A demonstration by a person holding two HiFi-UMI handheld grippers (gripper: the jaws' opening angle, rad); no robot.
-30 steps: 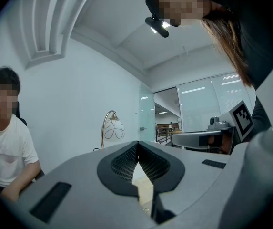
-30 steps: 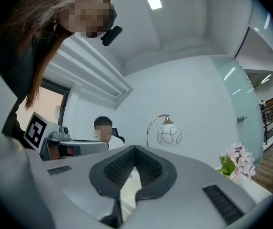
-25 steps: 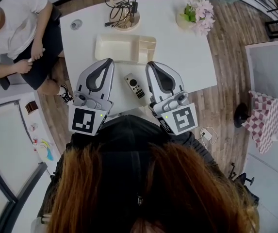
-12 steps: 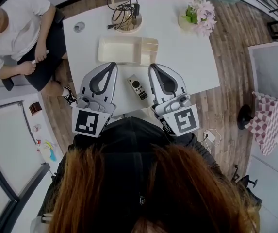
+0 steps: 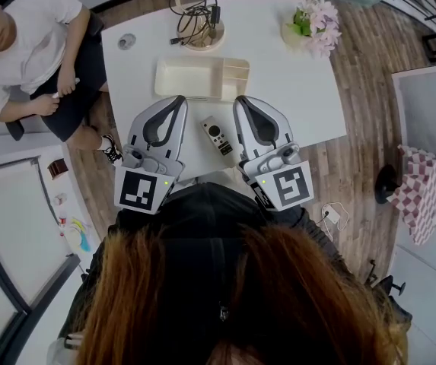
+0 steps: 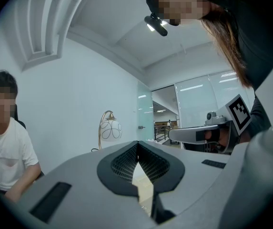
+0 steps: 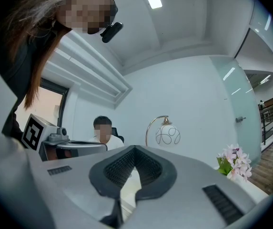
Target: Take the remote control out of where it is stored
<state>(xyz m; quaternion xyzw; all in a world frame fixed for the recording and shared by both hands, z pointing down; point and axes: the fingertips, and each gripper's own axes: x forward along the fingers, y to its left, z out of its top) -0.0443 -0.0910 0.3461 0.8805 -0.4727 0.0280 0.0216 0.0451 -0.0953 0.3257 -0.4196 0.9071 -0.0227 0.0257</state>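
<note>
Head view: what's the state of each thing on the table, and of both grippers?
remote control: out of the tray, lying flat on the table between the grippers, not held.
tray: open-topped, large compartment looks empty.
left gripper: shut, empty.
right gripper: shut, empty.
lamp: upright, looks unlit.
</note>
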